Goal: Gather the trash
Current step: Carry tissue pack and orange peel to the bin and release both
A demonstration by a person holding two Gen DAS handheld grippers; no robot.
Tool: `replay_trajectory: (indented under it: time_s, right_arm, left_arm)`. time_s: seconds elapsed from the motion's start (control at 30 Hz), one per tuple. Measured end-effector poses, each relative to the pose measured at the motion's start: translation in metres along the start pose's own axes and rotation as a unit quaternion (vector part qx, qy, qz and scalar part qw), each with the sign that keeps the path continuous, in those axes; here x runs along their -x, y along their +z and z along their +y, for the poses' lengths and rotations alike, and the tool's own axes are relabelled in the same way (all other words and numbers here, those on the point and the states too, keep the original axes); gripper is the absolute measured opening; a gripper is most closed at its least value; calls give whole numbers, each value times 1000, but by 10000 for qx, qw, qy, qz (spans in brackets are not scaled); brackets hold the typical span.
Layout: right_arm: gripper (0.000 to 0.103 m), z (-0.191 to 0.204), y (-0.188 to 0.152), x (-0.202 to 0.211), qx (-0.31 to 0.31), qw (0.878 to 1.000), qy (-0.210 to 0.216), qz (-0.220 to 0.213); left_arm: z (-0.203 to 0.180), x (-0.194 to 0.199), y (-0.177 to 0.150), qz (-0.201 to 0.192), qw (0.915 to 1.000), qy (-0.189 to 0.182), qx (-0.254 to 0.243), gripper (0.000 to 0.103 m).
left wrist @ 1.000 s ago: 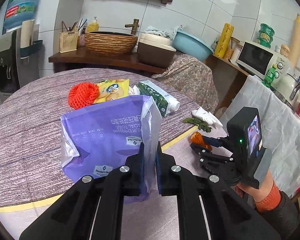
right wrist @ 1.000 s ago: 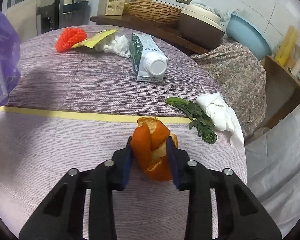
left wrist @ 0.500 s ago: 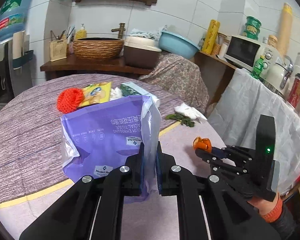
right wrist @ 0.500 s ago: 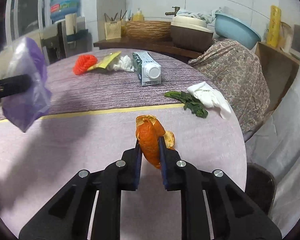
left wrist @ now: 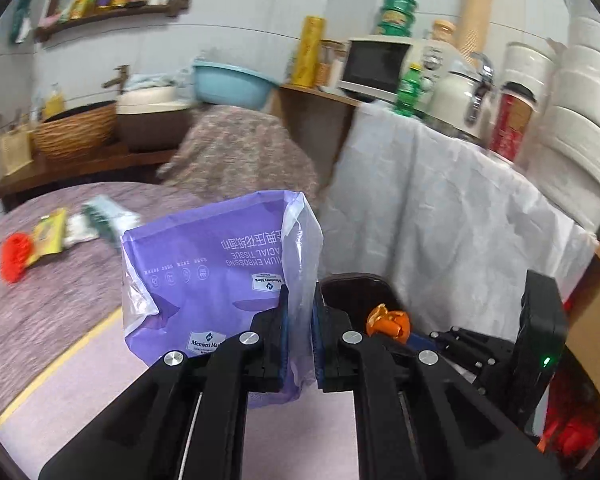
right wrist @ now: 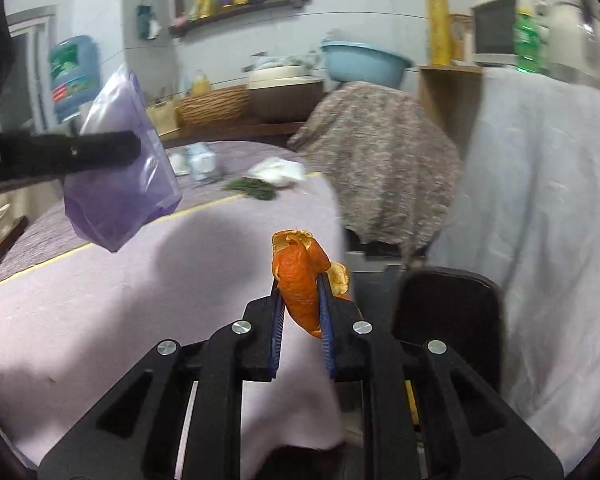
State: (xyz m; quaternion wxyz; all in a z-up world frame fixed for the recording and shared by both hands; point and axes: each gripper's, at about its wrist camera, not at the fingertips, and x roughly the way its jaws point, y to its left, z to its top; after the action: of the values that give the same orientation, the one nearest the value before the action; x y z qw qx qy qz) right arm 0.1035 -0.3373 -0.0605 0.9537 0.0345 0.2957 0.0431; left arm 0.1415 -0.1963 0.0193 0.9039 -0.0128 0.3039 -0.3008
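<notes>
Desk (right wrist: 100,304): a round top under a lilac cloth with a yellow stripe, its near edge dropping away just beside a dark bin.
Bin (right wrist: 452,308): black, open-topped, standing on the floor off the desk's right edge, against a white draped sheet (left wrist: 452,216).
Tissue bag (left wrist: 216,280): an empty purple plastic facial-tissue wrapper, held upright in the air above the desk's near edge.
Left gripper (left wrist: 300,332): fingers pressed together on the tissue bag's right-hand edge, the film pinched flat between the pads.
Right gripper (right wrist: 302,308): clamped on the orange peel, poised past the desk's right edge, close to the bin's rim.
Orange peel (right wrist: 300,280): a curled strip standing up between the blue pads; in the left wrist view it sits in front of the bin's opening (left wrist: 388,320).
Far edge of desk: a green-and-white carton (left wrist: 108,216), a yellow snack packet (left wrist: 50,232) and a red mesh ball (left wrist: 16,252), blurred.
Right edge of desk: wilted greens (right wrist: 252,190) touching a crumpled white tissue (right wrist: 278,172).
</notes>
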Motion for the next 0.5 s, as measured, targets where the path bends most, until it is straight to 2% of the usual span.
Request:
replay_trajectory:
  time_s: [0.13,0.27,0.37,0.5]
  right_arm:
    - [17,-50,-20,17,-505,9976,-482,-15]
    - [17,-95,-39,28,-880,9909,-1020,27]
    - [17,-130,-56,37,-1222,9834,-1338,78]
    - [17,-164,-74,42,-1537,9747,-1608,199]
  left_arm:
    - [-42,-34,10,244,9977,-606,-184,10]
    - [-90,-77,13,646,9900,-1178,-431,10]
    - [-120,-114,6,1004,9841,-1349,-569,10]
    - [-147,-161,-12,1464,9775,-1328,-742,10]
